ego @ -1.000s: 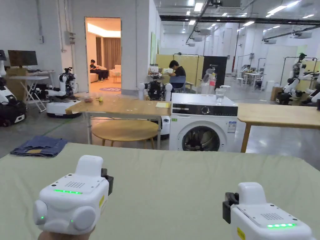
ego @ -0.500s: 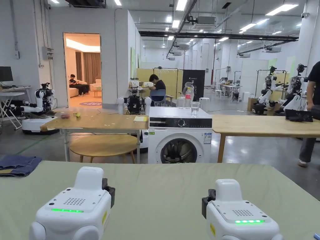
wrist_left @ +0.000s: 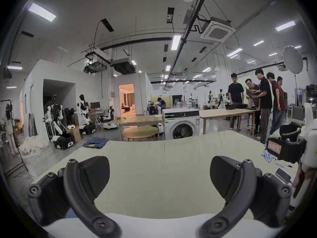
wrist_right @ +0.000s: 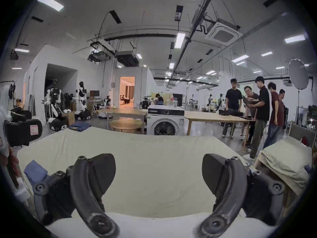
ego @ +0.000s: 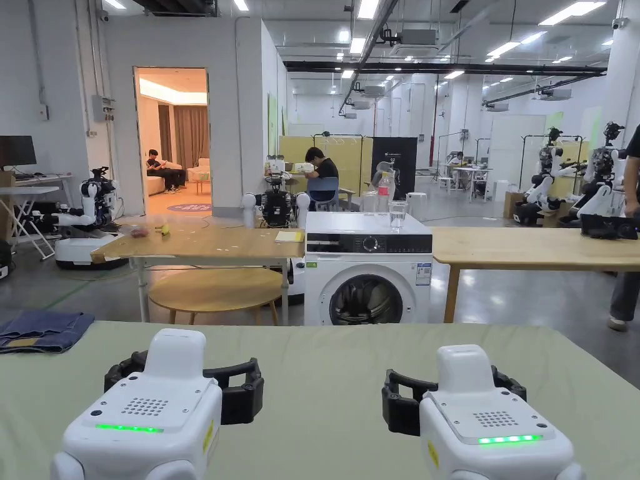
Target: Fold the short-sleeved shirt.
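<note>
Both tools are wide open, holding nothing: left gripper and right gripper hover over the near part of the pale green table, bare between the jaws. A blue cloth lies near left of the right gripper, partly hidden behind its jaw, so I can't tell if it's the shirt. A pale blue scrap peeks out under the right gripper, too small to make out. Folded jeans are on the far left corner, with a washing machine beyond.
</note>
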`<act>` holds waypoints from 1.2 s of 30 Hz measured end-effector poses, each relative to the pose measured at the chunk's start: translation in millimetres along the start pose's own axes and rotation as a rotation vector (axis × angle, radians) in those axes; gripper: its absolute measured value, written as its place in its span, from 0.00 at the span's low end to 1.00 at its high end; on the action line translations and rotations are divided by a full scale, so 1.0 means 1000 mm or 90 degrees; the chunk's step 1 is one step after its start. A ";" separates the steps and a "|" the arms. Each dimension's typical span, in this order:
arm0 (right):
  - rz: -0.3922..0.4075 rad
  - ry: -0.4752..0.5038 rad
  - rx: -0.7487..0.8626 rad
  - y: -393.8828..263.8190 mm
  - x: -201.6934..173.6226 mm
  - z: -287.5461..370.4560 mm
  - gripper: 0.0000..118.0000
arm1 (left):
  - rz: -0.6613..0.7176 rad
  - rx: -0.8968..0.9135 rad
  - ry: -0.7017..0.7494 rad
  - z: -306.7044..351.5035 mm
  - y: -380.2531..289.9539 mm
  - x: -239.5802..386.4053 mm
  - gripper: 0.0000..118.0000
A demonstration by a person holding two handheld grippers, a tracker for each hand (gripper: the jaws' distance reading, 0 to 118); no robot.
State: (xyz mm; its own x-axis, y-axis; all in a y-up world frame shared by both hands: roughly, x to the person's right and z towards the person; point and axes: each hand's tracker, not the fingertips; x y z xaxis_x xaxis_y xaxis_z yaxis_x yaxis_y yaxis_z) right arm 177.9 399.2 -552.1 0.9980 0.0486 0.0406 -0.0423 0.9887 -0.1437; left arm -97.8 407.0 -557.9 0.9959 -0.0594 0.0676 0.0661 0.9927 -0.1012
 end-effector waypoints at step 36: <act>-0.104 0.015 0.022 0.014 0.011 0.018 0.88 | -0.001 0.000 -0.006 0.006 -0.004 0.001 0.97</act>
State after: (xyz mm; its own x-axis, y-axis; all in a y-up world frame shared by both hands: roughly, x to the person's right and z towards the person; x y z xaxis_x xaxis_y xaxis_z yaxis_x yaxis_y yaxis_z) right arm 187.6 416.1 -535.4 0.9925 -0.1164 0.0372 0.1197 0.9875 -0.1025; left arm -97.1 403.5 -551.6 0.9952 -0.0596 0.0774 0.0673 0.9926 -0.1014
